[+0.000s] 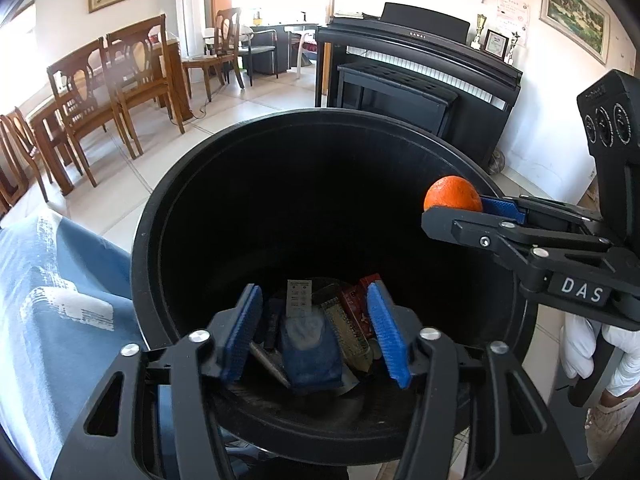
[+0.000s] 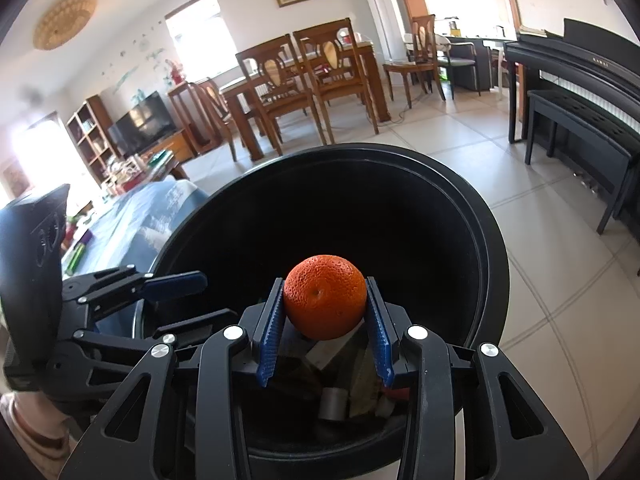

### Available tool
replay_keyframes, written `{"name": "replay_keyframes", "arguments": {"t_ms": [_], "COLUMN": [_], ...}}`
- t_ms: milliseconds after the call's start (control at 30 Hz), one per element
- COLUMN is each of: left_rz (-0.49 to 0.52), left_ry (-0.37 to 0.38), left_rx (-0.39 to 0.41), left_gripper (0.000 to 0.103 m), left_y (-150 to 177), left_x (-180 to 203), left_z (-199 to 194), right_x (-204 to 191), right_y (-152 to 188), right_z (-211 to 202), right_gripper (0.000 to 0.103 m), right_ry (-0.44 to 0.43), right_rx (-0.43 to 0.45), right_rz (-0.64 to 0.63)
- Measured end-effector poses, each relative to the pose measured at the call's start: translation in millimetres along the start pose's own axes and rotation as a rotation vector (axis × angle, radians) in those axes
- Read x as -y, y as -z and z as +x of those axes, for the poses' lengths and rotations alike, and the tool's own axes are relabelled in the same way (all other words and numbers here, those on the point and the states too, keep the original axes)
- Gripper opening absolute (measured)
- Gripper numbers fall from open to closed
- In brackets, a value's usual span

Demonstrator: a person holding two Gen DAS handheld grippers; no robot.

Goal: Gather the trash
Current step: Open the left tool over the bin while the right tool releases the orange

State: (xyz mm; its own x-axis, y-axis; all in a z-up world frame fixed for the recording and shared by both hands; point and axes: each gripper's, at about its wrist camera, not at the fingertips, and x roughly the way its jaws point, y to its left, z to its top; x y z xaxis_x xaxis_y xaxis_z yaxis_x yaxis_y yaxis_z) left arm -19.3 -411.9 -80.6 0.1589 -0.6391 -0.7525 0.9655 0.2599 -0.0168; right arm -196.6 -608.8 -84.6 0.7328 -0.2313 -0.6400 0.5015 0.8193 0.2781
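A round black trash bin (image 1: pixel 168 200) (image 2: pixel 472 208) stands on the tiled floor, with several wrappers and packets (image 1: pixel 340 320) (image 2: pixel 352 384) at its bottom. My right gripper (image 2: pixel 325 304) is shut on an orange (image 2: pixel 325 302) and holds it over the bin's opening; in the left wrist view the orange (image 1: pixel 452 194) sits at the bin's right rim. My left gripper (image 1: pixel 316 328) is open and empty, held over the bin's near edge; it shows in the right wrist view (image 2: pixel 176 284) at the left.
A blue patterned cloth (image 1: pixel 60 300) covers a surface left of the bin. A black piano (image 1: pixel 420 64) with its bench stands behind the bin. A wooden dining table and chairs (image 2: pixel 304 80) stand further back. Light floor tiles (image 2: pixel 560 280) lie to the right.
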Motion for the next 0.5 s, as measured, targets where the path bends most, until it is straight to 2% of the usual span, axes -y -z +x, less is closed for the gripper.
{"name": "replay_keyframes", "arguments": {"t_ms": [33, 167, 233, 300, 500], "left_rz": [0.002, 0.002, 0.002, 0.001, 0.001], "left_ry": [-0.003, -0.005, -0.006, -0.008, -0.026], "left_rx": [0.007, 0.016, 0.02, 0.024, 0.046], "left_gripper": [0.068, 0.068, 0.068, 0.068, 0.072], "left_y": [0.3, 0.4, 1.4, 2.6, 8.2], "left_x": [0.3, 0.1, -1.2, -2.5, -5.1], "left_z": [-1.5, -6.1, -8.6, -12.2, -25.5], "right_x": [0.1, -1.7, -3.7, -3.0, -10.5], "right_y": [0.4, 0.7, 1.0, 1.5, 2.9], "right_z": [0.1, 1.4, 1.6, 3.8, 4.8], "right_gripper": [0.039, 0.043, 0.054, 0.06, 0.061], "right_ry": [0.002, -0.002, -0.003, -0.011, -0.011], "right_rx": [-0.001, -0.003, -0.002, -0.014, -0.014], "right_rz": [-0.001, 0.002, 0.008, 0.027, 0.03]}}
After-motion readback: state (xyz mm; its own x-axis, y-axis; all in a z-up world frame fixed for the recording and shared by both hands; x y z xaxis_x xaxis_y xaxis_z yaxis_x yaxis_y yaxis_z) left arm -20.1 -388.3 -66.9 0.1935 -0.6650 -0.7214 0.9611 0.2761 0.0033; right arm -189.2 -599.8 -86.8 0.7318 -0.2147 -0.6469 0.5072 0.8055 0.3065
